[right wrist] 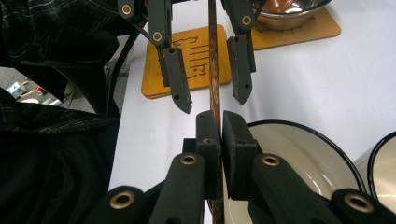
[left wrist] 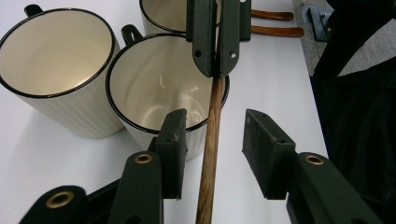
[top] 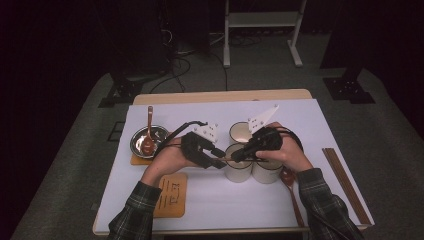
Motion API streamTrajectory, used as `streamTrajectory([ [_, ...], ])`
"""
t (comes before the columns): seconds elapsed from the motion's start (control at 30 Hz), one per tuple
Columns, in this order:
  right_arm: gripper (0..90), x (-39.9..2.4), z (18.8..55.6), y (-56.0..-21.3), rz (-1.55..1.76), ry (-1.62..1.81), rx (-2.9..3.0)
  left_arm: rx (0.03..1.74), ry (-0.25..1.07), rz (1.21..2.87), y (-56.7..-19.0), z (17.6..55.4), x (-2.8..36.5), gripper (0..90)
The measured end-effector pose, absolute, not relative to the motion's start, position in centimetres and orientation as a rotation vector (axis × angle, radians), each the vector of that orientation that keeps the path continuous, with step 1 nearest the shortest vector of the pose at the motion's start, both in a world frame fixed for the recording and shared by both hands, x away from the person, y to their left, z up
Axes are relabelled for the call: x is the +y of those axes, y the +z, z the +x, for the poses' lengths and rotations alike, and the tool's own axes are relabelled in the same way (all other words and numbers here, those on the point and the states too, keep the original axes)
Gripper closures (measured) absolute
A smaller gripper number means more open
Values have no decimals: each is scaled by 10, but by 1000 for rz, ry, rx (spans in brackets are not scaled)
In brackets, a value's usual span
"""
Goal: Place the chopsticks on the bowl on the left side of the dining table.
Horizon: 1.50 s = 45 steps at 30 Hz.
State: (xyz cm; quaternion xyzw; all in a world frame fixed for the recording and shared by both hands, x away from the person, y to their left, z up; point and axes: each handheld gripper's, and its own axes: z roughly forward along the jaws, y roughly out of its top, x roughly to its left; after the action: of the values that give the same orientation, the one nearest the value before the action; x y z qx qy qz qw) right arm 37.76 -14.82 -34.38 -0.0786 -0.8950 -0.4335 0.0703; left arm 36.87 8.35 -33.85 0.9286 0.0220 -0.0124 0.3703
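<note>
A thin dark wooden chopstick (left wrist: 214,107) (right wrist: 214,56) is held level above the white table, over the rim of a cream mug (left wrist: 159,88) (top: 238,167). My right gripper (right wrist: 215,140) (top: 236,156) is shut on one end of it. My left gripper (left wrist: 212,149) (top: 220,159) faces the right one, its jaws standing on either side of the chopstick with a gap on each side, so it is open. In the left gripper view the right gripper (left wrist: 215,60) clamps the stick just past the mug rim.
Two more cream mugs (top: 266,170) (top: 241,132) stand beside the first. A metal bowl (top: 159,134) with a wooden spoon (top: 148,135) is at the left, a wooden coaster (top: 171,195) in front. Another spoon (top: 292,192) and chopsticks (top: 345,182) lie at the right.
</note>
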Motion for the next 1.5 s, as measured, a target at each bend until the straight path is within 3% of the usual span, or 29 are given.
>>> streamTrajectory([
  [0.23,851,-145,377,-342,-225,-1310,-2691,63,-53,2394,-338,369,81,671],
  [0.67,851,-142,377,-342,-207,-1315,-2689,78,-65,2418,-339,368,79,723],
  [0.93,851,-142,376,-341,-202,-1319,-2680,93,-83,2426,-340,369,77,819],
  [1.37,841,-143,377,-343,-205,-1323,-2686,85,-87,2431,-342,369,77,842],
  [1.5,791,-143,378,-344,-207,-1328,-2689,96,-94,2430,-341,370,79,842],
])
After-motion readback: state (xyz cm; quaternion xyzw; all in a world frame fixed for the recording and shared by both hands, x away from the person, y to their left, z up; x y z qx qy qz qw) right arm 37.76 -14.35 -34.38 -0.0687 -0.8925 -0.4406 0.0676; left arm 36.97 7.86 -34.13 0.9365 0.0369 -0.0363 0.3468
